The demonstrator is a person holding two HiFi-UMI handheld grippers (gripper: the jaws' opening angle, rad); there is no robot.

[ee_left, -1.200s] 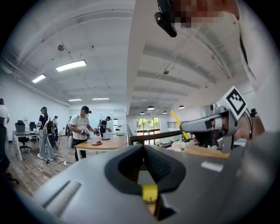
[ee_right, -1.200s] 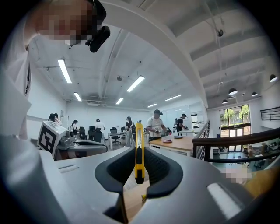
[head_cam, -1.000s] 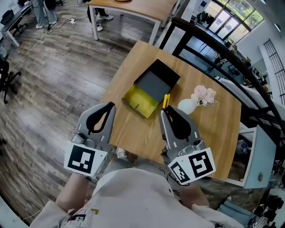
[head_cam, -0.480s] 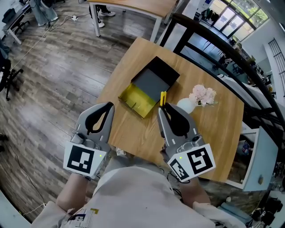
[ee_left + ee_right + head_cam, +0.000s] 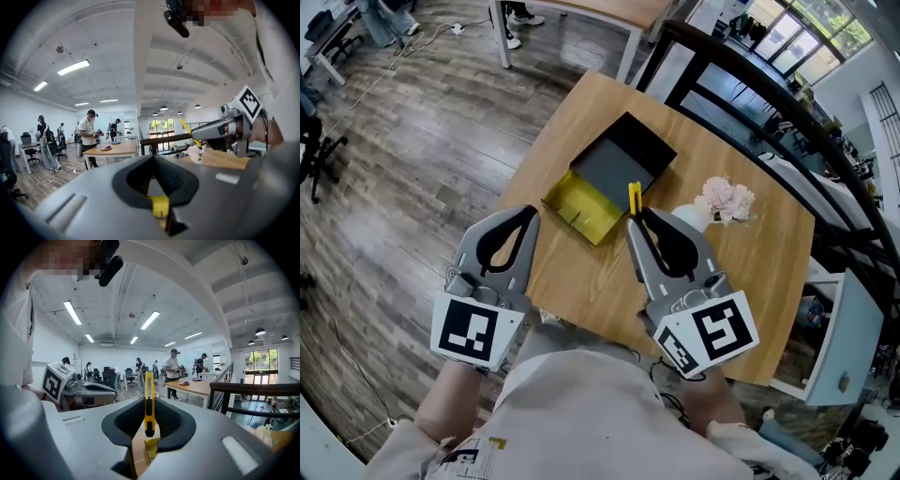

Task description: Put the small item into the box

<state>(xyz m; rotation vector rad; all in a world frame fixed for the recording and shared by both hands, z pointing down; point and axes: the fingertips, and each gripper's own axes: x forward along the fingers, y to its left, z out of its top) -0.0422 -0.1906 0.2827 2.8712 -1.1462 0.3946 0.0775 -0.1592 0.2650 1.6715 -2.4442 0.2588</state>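
Carry step; right tongs [image 5: 636, 221] clamped on yellow knife [image 5: 635, 199], just near-right of open box [image 5: 619, 173] on surface [image 5: 581, 281]; left tongs [image 5: 529, 221] closed, empty; next, judged: move knife far-left over box, lower, release.

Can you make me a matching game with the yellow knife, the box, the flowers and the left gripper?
Things:
1. utility knife
2. box
3. flowers
4. left gripper

Descriptions:
A. pink
B. open, nothing inside
C. shut, holding nothing
D. yellow, held by the right gripper

Pairs: 1-D, 2-B, 3-A, 4-C
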